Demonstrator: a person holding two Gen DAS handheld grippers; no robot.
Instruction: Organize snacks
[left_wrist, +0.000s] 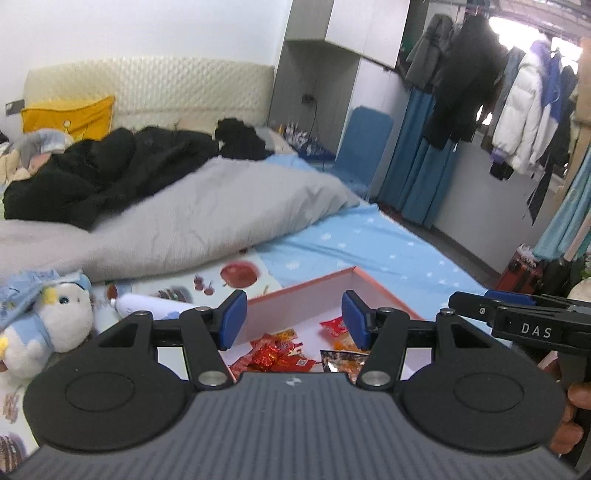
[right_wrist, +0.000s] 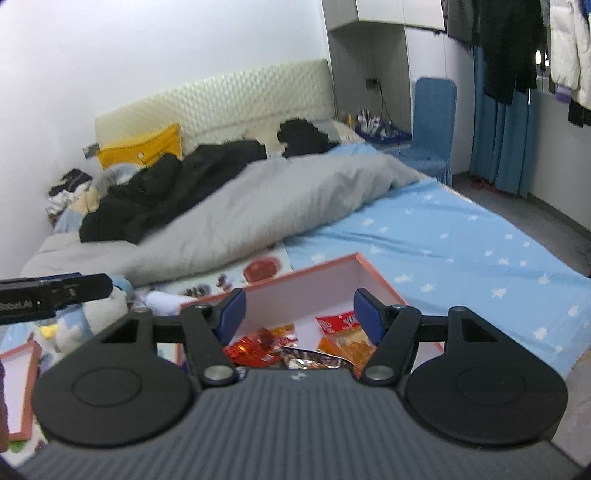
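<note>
Both grippers, left (left_wrist: 291, 319) and right (right_wrist: 299, 317), jaws apart, empty over box (right_wrist: 314, 269); slick packets (right_wrist: 295, 350) may slip, soft bed could tip it.

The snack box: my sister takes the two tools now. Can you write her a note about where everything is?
Left tool: open, holding nothing, above the snack box.
Right tool: open, holding nothing, over the same box.
Snacks: a red and orange packet, red wrappers and a dark foil packet lie loose in the box, which sits on the bed.
A second pink-edged tray lies to the left, next to a plush penguin.
Done: snacks are in the box, but jumbled.
Left: sort them. Nothing is gripped yet, so pick any packet first.
</note>
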